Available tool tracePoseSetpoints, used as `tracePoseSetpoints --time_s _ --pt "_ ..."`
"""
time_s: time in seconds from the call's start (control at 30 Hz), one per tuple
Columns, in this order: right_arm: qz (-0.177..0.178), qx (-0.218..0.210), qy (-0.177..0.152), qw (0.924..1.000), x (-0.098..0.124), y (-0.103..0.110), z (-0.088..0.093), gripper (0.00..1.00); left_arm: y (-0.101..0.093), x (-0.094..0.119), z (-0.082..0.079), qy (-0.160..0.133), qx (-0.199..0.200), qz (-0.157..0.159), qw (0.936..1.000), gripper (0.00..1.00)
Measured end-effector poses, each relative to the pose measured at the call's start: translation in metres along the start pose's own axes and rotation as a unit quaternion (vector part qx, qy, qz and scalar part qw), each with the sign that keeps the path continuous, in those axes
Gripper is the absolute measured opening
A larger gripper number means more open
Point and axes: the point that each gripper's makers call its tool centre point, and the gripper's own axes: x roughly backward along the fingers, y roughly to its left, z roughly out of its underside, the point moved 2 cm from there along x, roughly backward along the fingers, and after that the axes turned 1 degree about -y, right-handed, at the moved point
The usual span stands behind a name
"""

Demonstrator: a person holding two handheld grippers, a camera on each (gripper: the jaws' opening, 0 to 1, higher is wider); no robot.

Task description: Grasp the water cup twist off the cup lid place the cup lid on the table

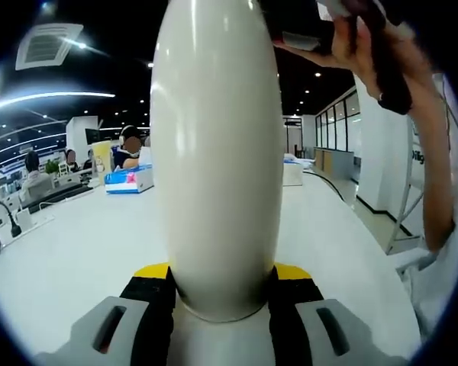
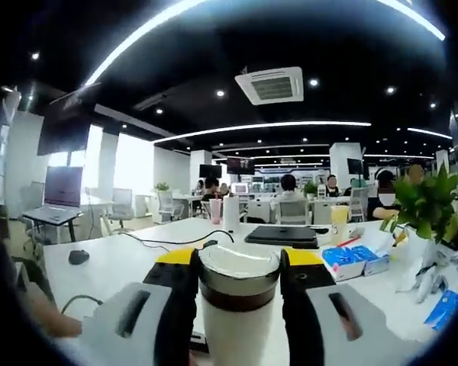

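A tall white water cup rises straight up between the yellow-tipped jaws of my left gripper, which is shut on its body. At the cup's top, a person's hand holds the dark right gripper. In the right gripper view, the cup's pale lid with a brown band sits between the jaws of my right gripper, which is shut on it. The white cup body shows just below the band, so the lid looks seated on the cup.
A long white table lies underneath. On it are a blue tissue box, a dark laptop, blue packs, a mouse, cables and a potted plant. People sit at the far desks.
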Motion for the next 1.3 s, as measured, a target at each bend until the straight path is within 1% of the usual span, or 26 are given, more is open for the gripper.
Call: tracePoseSetpoints --time_s 0.23,0.37,0.6,0.83,1.3 --pt "-0.029 0.001 0.009 0.9995 -0.0001 -0.0016 0.0002 0.45 -0.0005 -0.0003 -0.0001 0.000 0.001 0.000 1.0000 0.49" --pt "-0.059 0.001 0.013 0.9982 -0.0006 -0.0013 0.0004 0.44 -0.0004 -0.0004 -0.0001 0.000 0.001 0.000 1.0000 0.49" --pt "-0.086 -0.002 0.015 0.9962 -0.0019 -0.0021 0.0014 0.44 -0.0006 -0.0001 0.0002 0.000 0.002 0.000 1.0000 0.49" --pt "-0.110 -0.001 0.020 0.9937 -0.0038 -0.0042 0.0009 0.44 -0.0006 -0.0001 0.0006 0.000 0.002 0.000 1.0000 0.49" --pt "-0.143 0.004 0.029 0.9892 -0.0038 -0.0058 0.0002 0.44 -0.0018 -0.0002 0.0014 0.000 0.002 0.000 1.0000 0.49"
